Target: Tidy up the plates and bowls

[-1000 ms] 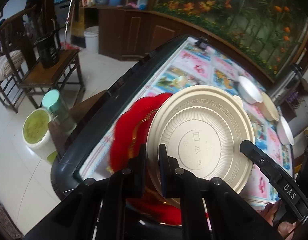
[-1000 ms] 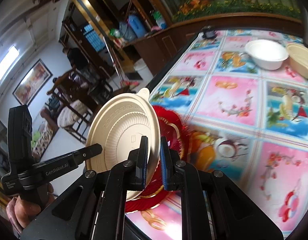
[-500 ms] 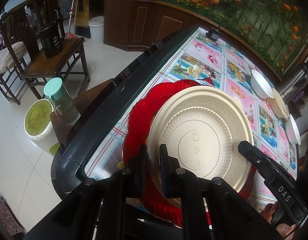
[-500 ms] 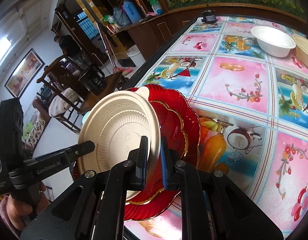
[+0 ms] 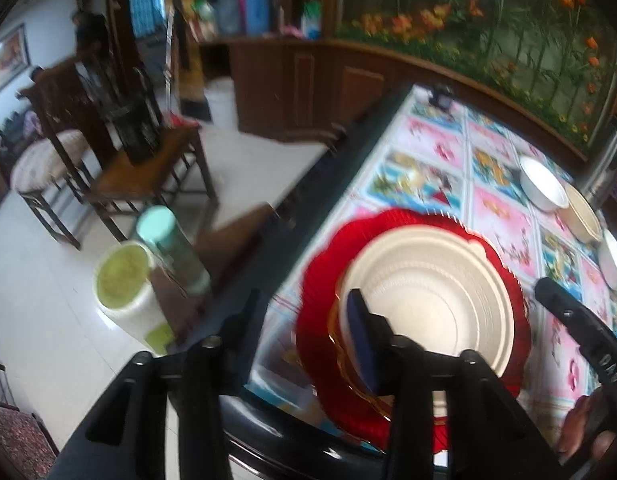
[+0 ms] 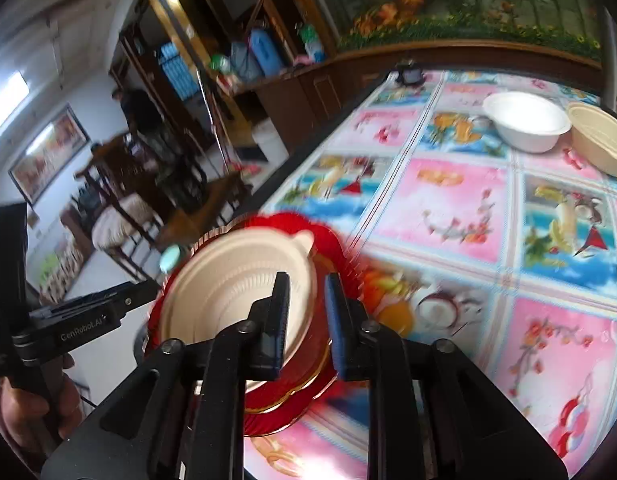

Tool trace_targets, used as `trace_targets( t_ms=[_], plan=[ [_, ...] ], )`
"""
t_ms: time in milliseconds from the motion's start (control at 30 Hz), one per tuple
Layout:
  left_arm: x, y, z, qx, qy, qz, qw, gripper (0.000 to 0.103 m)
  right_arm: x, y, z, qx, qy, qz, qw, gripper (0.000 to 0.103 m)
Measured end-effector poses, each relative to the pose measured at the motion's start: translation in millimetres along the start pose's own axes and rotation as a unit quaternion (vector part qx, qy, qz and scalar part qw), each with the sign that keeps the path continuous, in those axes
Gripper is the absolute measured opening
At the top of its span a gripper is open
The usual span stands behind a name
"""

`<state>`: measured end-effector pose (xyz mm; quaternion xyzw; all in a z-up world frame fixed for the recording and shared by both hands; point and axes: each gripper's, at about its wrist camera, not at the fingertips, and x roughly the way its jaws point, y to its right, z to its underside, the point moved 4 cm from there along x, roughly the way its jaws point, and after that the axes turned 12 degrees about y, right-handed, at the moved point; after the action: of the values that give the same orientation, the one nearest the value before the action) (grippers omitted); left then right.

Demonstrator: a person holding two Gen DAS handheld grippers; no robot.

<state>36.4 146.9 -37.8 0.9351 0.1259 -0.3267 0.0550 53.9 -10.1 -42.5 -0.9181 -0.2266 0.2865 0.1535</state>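
Step in hand: the cream plate (image 5: 428, 300) lies on the stack of red plates (image 5: 320, 280), lower middle of the left wrist view — by my reading, the release after stacking.
Left claw (image 5: 300, 332): its jaws have just been opening and now stand clearly apart; the right-hand pad overlaps the plate's near rim in the picture, with no squeeze on it.
Right claw (image 6: 306, 320): its jaws have just been opening too, by a narrower gap; the cream plate's edge and the red rim show between the pads, not pinched as far as the blur lets me tell.
Bowls: a white bowl (image 6: 526, 120) and a cream bowl (image 6: 598, 144) sit at the upper right of the right wrist view, well apart from the stack.
Stack's place: close to the dark edge of the surface (image 5: 308, 208), floor below.
Risk: a pad still brushing the rim as a claw pulls back could drag the light plate off-centre — or nudge the whole stack toward that edge.
Cause: a withdrawal along the rim rather than straight away from it.
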Motion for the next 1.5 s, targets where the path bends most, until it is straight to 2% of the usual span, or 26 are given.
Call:
trace_targets(
  t_ms=[33, 67, 100, 133, 200, 300, 467, 633, 800, 967, 1100, 1200, 1300, 1367, 1433, 1500],
  plan=[
    [-8, -1, -5, -0.003, 0.018, -0.005, 0.9998, 0.048, -3, 5, -3, 0.01, 0.007, -0.001, 1.0, 0.031],
    [-13, -1, -9, -0.006, 0.031, -0.006, 0.9995, 0.048, -8, 14, -7, 0.028, 0.019, -0.005, 0.999, 0.034],
    [-19, 0, -13, -0.007, 0.045, -0.005, 0.999, 0.052, -11, 19, -9, 0.039, 0.025, -0.007, 0.999, 0.034],
    [-24, 1, -16, -0.009, 0.054, -0.001, 0.9985, 0.061, -14, 28, -11, 0.051, 0.032, -0.003, 0.998, 0.034],
    [-31, 9, -22, -0.008, 0.072, 0.01, 0.9973, 0.068, -16, 48, -13, 0.067, 0.035, 0.017, 0.997, 0.034],
    [-37, 32, -26, 0.01, 0.081, 0.033, 0.9961, 0.068, -22, 82, -14, 0.097, 0.043, 0.044, 0.993, 0.034],
    [-31, 90, -20, 0.046, 0.051, 0.092, 0.9934, 0.068, -40, 138, -14, 0.151, 0.061, 0.078, 0.984, 0.034],
    [-20, 154, -7, 0.078, 0.009, 0.14, 0.987, 0.068, -55, 179, -15, 0.196, 0.067, 0.088, 0.974, 0.034],
    [-11, 206, 14, 0.111, -0.028, 0.165, 0.9797, 0.068, -69, 212, -15, 0.236, 0.07, 0.092, 0.965, 0.034],
    [1, 253, 37, 0.157, -0.066, 0.185, 0.9678, 0.068, -86, 237, -15, 0.262, 0.081, 0.097, 0.957, 0.034],
    [13, 270, 35, 0.144, -0.1, 0.198, 0.9644, 0.068, -90, 252, -14, 0.288, 0.075, 0.089, 0.95, 0.036],
    [20, 276, 16, 0.126, -0.122, 0.207, 0.9625, 0.069, -80, 257, -26, 0.29, 0.051, 0.076, 0.953, 0.036],
    [26, 278, -22, 0.111, -0.134, 0.213, 0.9615, 0.069, -65, 254, -56, 0.275, 0.042, 0.06, 0.959, 0.036],
    [32, 281, -46, 0.11, -0.128, 0.197, 0.9657, 0.07, -54, 253, -79, 0.277, 0.044, 0.045, 0.959, 0.037],
    [45, 284, -76, 0.104, -0.125, 0.186, 0.9689, 0.074, -35, 254, -98, 0.291, 0.036, 0.041, 0.955, 0.043],
    [59, 285, -104, 0.093, -0.101, 0.155, 0.9783, 0.074, -15, 260, -111, 0.316, 0.04, 0.036, 0.947, 0.043]
  ],
)
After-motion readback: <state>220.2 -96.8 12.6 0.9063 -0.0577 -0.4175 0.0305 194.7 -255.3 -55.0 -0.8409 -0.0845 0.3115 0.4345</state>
